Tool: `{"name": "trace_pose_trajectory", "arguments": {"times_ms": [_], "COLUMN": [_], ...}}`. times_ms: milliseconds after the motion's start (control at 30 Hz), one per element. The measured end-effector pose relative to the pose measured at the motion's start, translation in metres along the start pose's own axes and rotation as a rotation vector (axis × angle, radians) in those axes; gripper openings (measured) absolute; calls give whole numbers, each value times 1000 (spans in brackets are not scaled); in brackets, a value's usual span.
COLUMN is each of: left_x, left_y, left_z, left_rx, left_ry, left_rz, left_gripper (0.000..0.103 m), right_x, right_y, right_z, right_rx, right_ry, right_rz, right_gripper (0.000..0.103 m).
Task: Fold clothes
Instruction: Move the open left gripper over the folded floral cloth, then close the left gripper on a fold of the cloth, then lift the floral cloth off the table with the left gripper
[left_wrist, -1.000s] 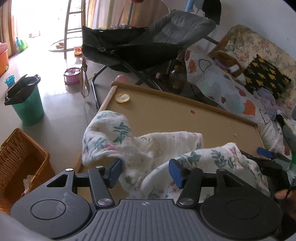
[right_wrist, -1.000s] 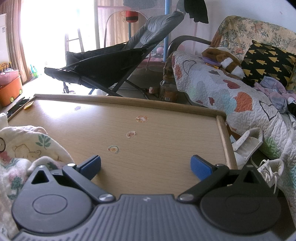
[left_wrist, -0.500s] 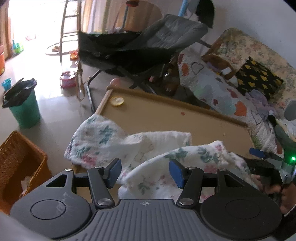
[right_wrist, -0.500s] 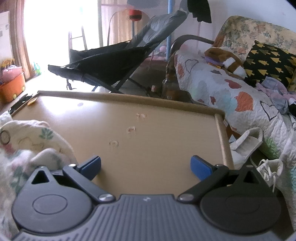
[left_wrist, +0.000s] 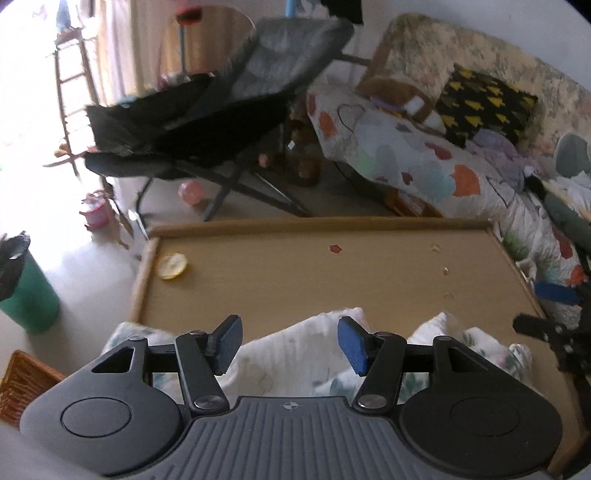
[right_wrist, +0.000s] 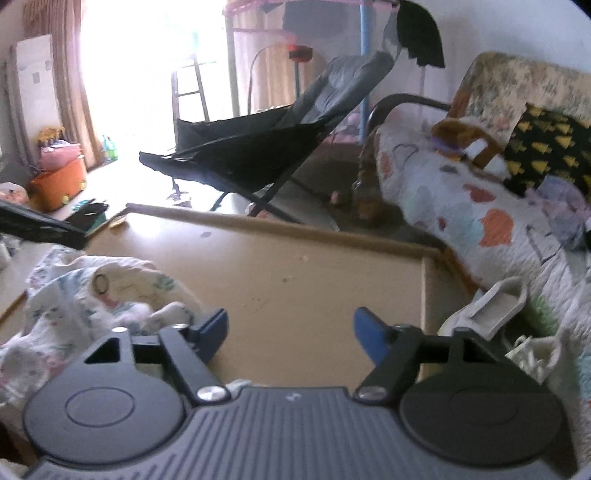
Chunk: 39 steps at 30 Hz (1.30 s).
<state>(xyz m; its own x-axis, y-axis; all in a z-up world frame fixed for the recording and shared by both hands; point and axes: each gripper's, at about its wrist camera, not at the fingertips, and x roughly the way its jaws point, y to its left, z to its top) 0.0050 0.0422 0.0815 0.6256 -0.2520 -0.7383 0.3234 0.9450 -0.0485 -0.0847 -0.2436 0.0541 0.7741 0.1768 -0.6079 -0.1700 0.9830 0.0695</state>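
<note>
While tilted down, left gripper (left_wrist: 288, 343) gapes above cloth (left_wrist: 295, 354) | right gripper (right_wrist: 290, 332) narrowing (empty)

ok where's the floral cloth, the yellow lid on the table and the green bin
floral cloth (left_wrist: 295, 354): left wrist view, on the white fold between the gripper fingers
yellow lid (left_wrist: 172, 266): left wrist view, on the middle of the disc
green bin (left_wrist: 27, 295): left wrist view, on its green side wall
</note>
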Motion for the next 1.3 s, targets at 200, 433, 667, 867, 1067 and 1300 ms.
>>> {"name": "trace_pose_trajectory", "arguments": {"times_ms": [200, 433, 667, 867, 1067, 1300], "left_x": [35, 53, 60, 58, 55, 41], "left_y": [-10, -17, -23, -27, -30, -29], "left_z": [13, 10, 3, 0, -7, -8], "left_rx": [110, 190, 241, 236, 218, 200], "left_ry": [86, 129, 157, 146, 123, 67], "left_rz": [-50, -91, -81, -84, -66, -18], "left_gripper": [60, 60, 54, 36, 13, 9], "right_x": [0, 0, 2, 4, 4, 2], "right_y": [-3, -5, -5, -5, -4, -3], "right_z": [-1, -1, -2, -4, -6, -7], "right_rx": [23, 38, 36, 32, 24, 19], "right_ry": [27, 46, 59, 72, 83, 84], "right_rz": [54, 99, 119, 120, 121, 125], "right_gripper": [57, 53, 53, 53, 53, 53]}}
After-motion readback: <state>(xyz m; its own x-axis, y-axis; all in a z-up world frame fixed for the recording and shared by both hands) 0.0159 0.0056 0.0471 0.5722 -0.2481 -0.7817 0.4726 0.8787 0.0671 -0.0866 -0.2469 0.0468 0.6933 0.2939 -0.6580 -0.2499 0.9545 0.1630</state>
